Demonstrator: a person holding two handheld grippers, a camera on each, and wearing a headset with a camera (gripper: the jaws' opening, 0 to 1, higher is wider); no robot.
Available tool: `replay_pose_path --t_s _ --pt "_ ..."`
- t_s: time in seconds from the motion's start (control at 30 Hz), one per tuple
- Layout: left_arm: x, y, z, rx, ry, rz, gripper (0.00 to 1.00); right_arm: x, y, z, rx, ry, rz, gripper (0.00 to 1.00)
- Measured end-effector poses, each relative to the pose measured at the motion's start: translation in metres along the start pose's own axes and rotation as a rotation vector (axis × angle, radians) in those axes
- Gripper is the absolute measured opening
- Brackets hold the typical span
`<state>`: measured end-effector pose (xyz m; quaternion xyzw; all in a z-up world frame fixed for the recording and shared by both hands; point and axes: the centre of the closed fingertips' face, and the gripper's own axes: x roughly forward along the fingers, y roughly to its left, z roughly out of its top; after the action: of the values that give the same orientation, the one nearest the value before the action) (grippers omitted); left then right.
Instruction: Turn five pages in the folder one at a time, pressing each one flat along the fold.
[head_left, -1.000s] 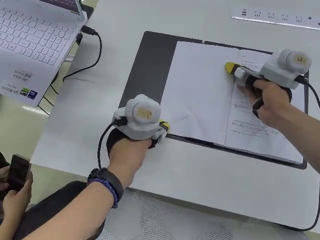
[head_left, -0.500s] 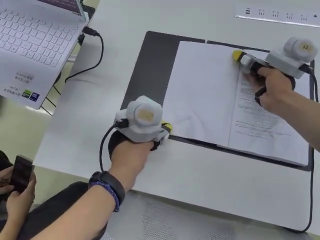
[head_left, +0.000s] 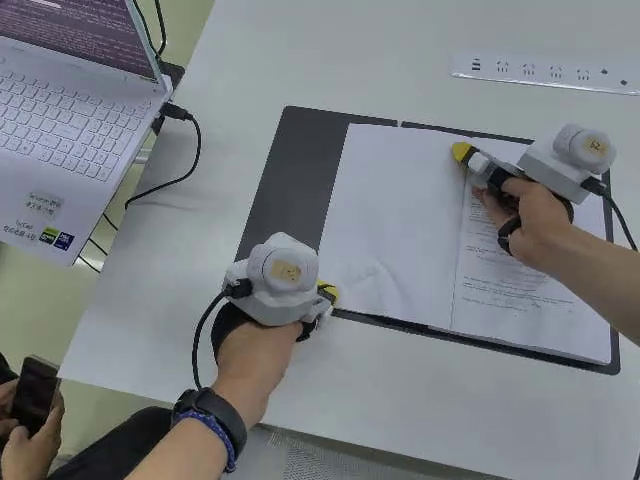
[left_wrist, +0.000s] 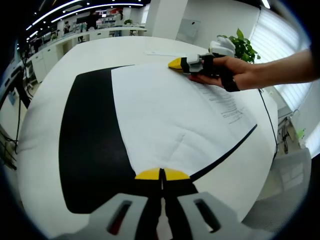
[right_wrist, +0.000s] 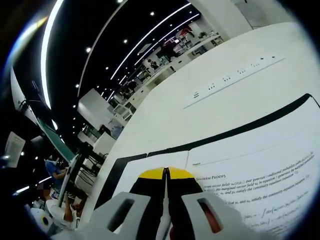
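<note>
Evidently to flatten the turned page (head_left: 390, 220), the left gripper (head_left: 326, 293) pins its near edge with clenched jaws while the right gripper (head_left: 461, 152) plants its closed jaws at the far end of the fold (head_left: 457, 272) of the folder (head_left: 300, 160), open on the bench (head_left: 330, 60).

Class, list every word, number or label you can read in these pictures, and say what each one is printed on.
"PROOFS": heading on the white printed page of the open black folder; the right gripper cuts off the word before it.
Page body text: too small to read.
Stickers on the white laptop: blurred.
Markings on the white power strip: too small.
</note>
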<state>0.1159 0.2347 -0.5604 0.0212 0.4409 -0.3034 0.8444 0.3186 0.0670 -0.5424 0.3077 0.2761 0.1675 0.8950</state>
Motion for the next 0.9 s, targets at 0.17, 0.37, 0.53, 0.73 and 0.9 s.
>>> replay_pose_path --t_s 0.17,0.37,0.53,0.73,0.9 --pt "0.000 0.000 0.000 -0.002 -0.001 -0.007 0.00 -0.009 0.009 -0.006 -0.004 0.007 0.006 0.00" --pt "0.000 0.000 0.000 -0.003 -0.002 -0.009 0.00 -0.016 0.012 -0.015 -0.005 0.017 0.026 0.00" --pt "0.000 0.000 0.000 -0.008 0.002 -0.014 0.00 -0.027 0.019 -0.024 0.000 0.012 0.032 0.00" --pt "0.000 0.000 0.000 -0.005 0.001 -0.015 0.00 -0.040 0.025 -0.030 -0.002 0.013 0.033 0.00" --pt "0.000 0.000 0.000 -0.007 -0.002 -0.019 0.00 -0.050 0.027 -0.037 0.016 0.006 0.040 0.00"
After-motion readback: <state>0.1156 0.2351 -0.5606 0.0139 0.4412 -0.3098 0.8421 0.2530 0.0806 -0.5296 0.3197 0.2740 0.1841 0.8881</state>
